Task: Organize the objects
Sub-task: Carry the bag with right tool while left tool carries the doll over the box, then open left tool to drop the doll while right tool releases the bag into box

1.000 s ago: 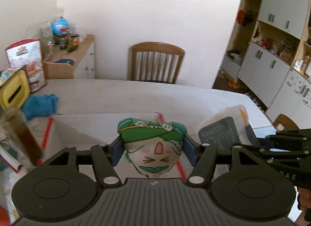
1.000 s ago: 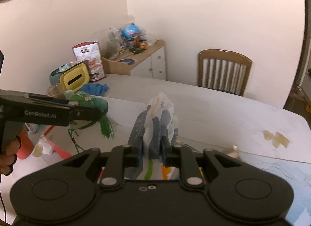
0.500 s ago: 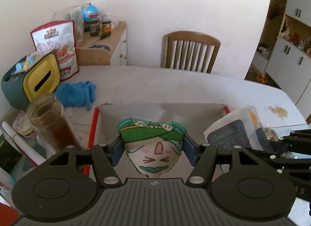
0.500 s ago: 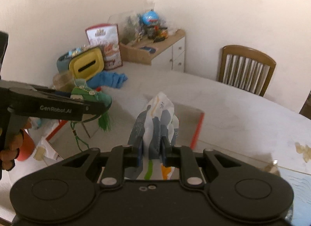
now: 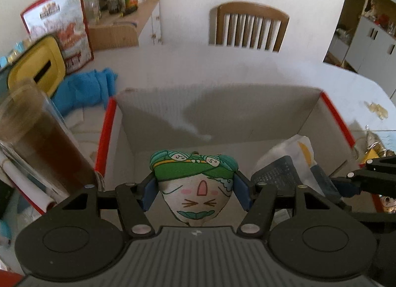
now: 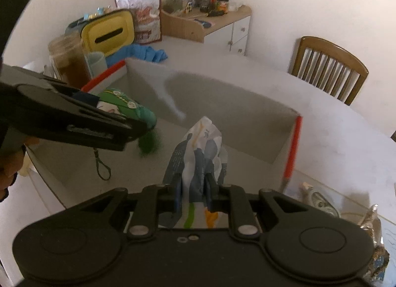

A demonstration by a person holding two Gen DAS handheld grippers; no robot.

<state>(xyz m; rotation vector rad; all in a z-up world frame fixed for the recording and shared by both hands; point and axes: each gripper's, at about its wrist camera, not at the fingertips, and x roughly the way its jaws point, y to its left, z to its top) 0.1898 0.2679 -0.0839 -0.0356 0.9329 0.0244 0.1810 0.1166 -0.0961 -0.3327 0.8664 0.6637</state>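
My left gripper [image 5: 195, 194] is shut on a small plush toy [image 5: 198, 185] with a green turban and a drawn face. It hangs over the open cardboard box [image 5: 222, 114] with red edges. In the right wrist view the same left gripper [image 6: 138, 126] comes in from the left, with the plush toy [image 6: 123, 106] and its green tassel over the box floor. My right gripper [image 6: 193, 193] is shut on a crumpled white and dark blue packet [image 6: 198, 148], also above the inside of the box [image 6: 222, 104]. That packet [image 5: 279, 175] shows to the right of the toy.
A jar of brown stuff [image 5: 37, 143] stands just left of the box. Behind it are a yellow-lidded container [image 5: 37, 69], a blue cloth [image 5: 84, 89] and a red and white snack bag [image 5: 61, 27]. A wooden chair [image 5: 247, 27] stands beyond the table. Small clutter [image 6: 321, 203] lies right of the box.
Both grippers have come down and forward over the box, each keeping its load. The box walls and floor now fill the middle of both views.
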